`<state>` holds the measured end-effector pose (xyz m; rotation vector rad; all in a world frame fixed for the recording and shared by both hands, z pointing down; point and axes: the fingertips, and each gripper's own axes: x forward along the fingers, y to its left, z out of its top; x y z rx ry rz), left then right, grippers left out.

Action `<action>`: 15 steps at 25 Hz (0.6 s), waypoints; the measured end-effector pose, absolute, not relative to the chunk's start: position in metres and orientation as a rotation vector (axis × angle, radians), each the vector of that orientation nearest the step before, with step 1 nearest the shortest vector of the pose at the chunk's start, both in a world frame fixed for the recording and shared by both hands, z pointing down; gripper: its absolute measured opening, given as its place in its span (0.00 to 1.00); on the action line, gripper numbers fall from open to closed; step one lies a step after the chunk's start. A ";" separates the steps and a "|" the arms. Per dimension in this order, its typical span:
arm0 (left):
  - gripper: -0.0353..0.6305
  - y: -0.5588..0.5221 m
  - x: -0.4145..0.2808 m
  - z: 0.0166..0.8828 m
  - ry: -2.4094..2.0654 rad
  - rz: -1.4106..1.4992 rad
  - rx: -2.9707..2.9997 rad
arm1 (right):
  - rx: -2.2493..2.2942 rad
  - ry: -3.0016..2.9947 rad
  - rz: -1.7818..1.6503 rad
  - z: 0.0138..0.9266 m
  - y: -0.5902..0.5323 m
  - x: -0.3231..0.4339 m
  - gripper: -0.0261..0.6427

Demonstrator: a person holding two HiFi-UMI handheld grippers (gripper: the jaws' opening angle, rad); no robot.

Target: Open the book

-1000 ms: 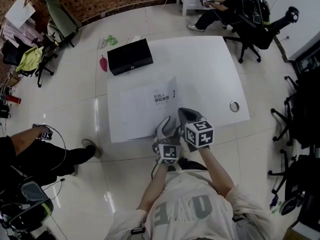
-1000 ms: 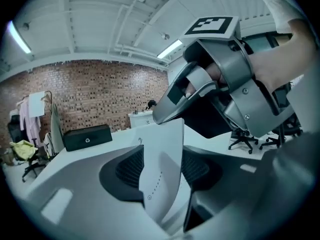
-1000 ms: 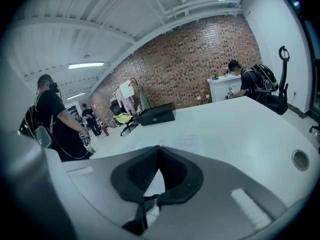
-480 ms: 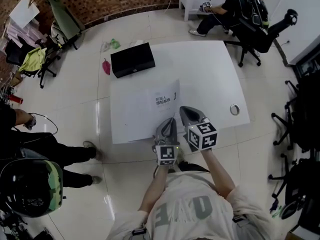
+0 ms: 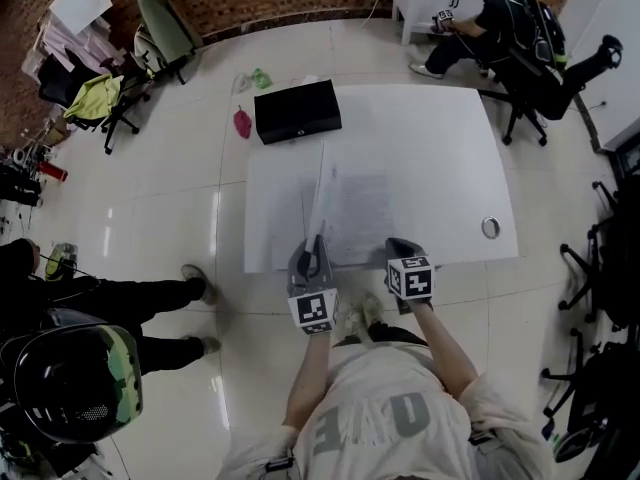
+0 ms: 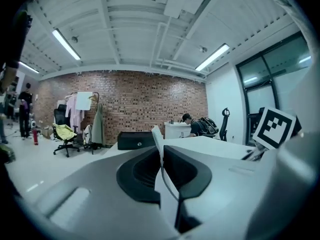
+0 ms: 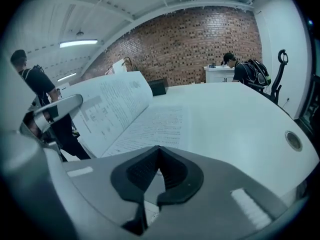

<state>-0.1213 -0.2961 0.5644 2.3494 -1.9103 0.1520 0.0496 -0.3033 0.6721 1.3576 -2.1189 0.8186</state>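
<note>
The white book (image 5: 360, 210) lies on the white table (image 5: 450, 138), its printed inner page (image 7: 155, 124) facing up. Its cover and some leaves (image 5: 318, 190) stand raised along the left side. My left gripper (image 5: 312, 248) is shut on the near edge of that raised sheet (image 6: 159, 144), which runs edge-on between the jaws of the left gripper (image 6: 162, 154). My right gripper (image 5: 398, 249) is at the table's front edge, right of the book, and the right gripper (image 7: 159, 158) is shut with nothing between its pads. The left gripper (image 7: 50, 111) shows beside the lifted leaves.
A black box (image 5: 297, 111) sits at the table's far left corner. A small metal ring (image 5: 490, 227) lies near the right edge. A person sits on an office chair (image 5: 530, 68) beyond the table; another person stands on the floor at the left (image 5: 150, 298).
The book was shut with its cover up; now the cover and leaves are lifted toward the left. My left gripper closed on them and moved left. My right gripper dropped to the table's edge.
</note>
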 end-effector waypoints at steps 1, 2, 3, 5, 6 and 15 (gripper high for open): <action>0.11 -0.294 -0.131 0.564 -1.937 0.147 2.320 | 1.345 -2.111 0.816 0.676 -0.302 0.048 0.04; 0.11 -0.292 -0.141 0.563 -1.959 0.144 2.294 | 1.335 -2.106 0.813 0.678 -0.301 0.045 0.04; 0.12 -0.290 -0.150 0.565 -1.977 0.147 2.271 | 1.327 -2.100 0.810 0.680 -0.301 0.043 0.04; 0.13 -0.286 -0.164 0.573 -2.001 0.159 2.231 | 1.322 -2.088 0.799 0.685 -0.301 0.040 0.04; 0.13 -0.284 -0.170 0.579 -2.008 0.163 2.211 | 1.321 -2.081 0.791 0.688 -0.300 0.040 0.04; 0.16 -0.275 -0.209 0.636 -2.002 0.177 1.982 | 1.333 -2.072 0.746 0.691 -0.298 0.044 0.05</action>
